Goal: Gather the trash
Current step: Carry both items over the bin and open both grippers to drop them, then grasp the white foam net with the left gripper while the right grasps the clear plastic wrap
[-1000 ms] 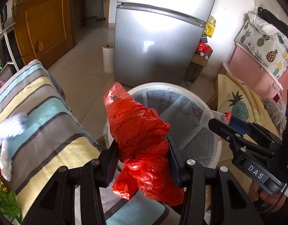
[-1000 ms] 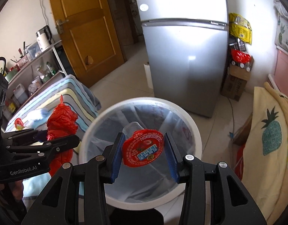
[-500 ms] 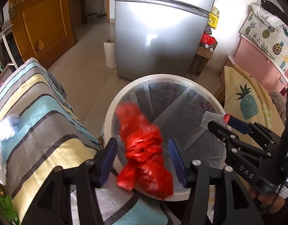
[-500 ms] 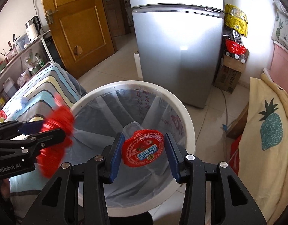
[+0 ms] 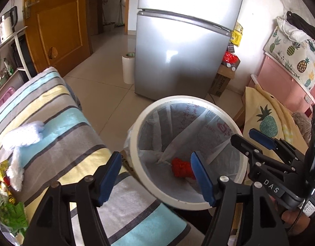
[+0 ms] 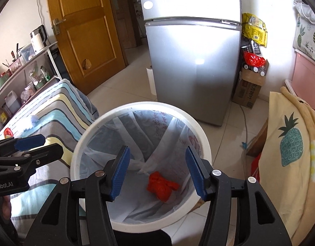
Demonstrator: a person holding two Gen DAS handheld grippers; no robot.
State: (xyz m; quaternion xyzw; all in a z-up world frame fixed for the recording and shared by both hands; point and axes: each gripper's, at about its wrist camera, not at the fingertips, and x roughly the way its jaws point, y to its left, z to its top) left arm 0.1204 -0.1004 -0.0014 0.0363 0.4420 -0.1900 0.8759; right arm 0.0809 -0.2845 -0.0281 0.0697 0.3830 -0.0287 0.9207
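1. Risk, left side: wrappers [image 5: 5,188] sit at the left edge of the striped blanket [image 5: 61,135], beside a white fluffy cloth [image 5: 22,141]. A careless pinch there probably catches cloth or blanket along with the trash.
2. Left gripper [image 5: 155,176]: jaws spread wide, nothing between the blue pads. It hangs over the near rim of the bin [image 5: 135,143], pointing forward and down, blanket under its left finger.
3. Bin: white, lined with a thin clear bag [image 6: 137,139]. A red bag [image 6: 161,186] lies crumpled at the bottom. Risk: a finger snagging the loose liner may drag it off the rim.
4. Right gripper [image 6: 157,172]: jaws apart, empty, tilted down into the bin mouth directly above the red bag.
5. Risk, right side: the two grippers are near each other over the bin; a hasty swing toward the blanket could knock them together.
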